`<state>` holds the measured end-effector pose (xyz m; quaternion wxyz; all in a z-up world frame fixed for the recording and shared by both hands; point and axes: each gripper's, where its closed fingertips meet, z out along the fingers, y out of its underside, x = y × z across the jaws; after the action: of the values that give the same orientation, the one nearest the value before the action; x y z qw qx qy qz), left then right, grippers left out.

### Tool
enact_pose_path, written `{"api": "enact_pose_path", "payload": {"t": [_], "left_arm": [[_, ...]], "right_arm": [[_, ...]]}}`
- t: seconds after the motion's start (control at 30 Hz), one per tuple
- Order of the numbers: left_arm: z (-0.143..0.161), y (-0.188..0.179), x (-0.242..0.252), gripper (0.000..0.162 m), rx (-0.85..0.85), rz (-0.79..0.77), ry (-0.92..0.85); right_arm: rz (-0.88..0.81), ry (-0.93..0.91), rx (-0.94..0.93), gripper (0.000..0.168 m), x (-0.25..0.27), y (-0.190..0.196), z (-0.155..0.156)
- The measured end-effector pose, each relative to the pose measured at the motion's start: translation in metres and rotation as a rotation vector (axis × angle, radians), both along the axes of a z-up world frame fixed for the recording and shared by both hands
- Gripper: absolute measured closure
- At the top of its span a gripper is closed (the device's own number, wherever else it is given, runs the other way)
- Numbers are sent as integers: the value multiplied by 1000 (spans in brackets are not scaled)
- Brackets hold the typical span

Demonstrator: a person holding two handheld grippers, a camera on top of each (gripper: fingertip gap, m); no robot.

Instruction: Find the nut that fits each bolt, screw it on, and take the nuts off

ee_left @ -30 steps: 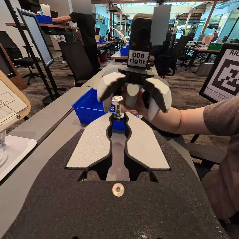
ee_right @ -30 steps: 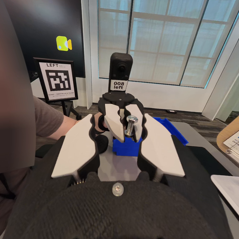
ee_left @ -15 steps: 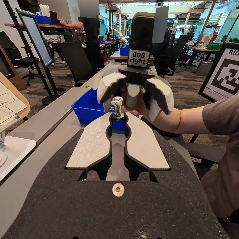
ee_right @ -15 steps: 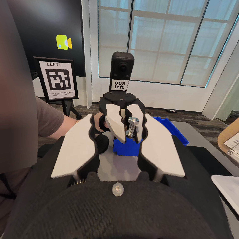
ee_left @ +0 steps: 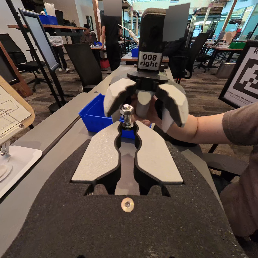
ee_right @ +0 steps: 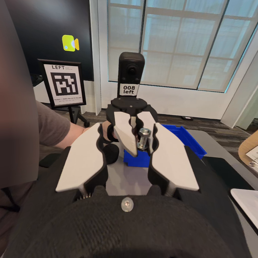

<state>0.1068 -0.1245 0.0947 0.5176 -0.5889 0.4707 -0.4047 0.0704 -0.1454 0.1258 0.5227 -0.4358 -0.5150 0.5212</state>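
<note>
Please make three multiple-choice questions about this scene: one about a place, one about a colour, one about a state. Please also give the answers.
1. Where does the left gripper grip the bolt?
A. at its lower end
B. at its top end
C. nowhere

2. What colour is the bin on the table behind the bolt?
A. red
B. blue
C. yellow

3. How is the right gripper?
A. shut on the bolt
B. open
C. out of view

Answers:
1 A, because the fingertips close on the bottom of the upright bolt.
2 B, because its walls are plainly blue.
3 B, because its fingers stand wide apart.
</note>
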Motion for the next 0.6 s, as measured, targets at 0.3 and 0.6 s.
{"api": "enact_pose_path", "payload": {"t": [0.3, 0.6], "left_arm": [[12, 11, -15, 148, -48, 29, -85], [7, 9, -10, 148, -25, 31, -50]], "right_arm": [[-47, 17, 25, 101, 11, 3, 11], [-40, -23, 30, 96, 3, 1, 2]]}}
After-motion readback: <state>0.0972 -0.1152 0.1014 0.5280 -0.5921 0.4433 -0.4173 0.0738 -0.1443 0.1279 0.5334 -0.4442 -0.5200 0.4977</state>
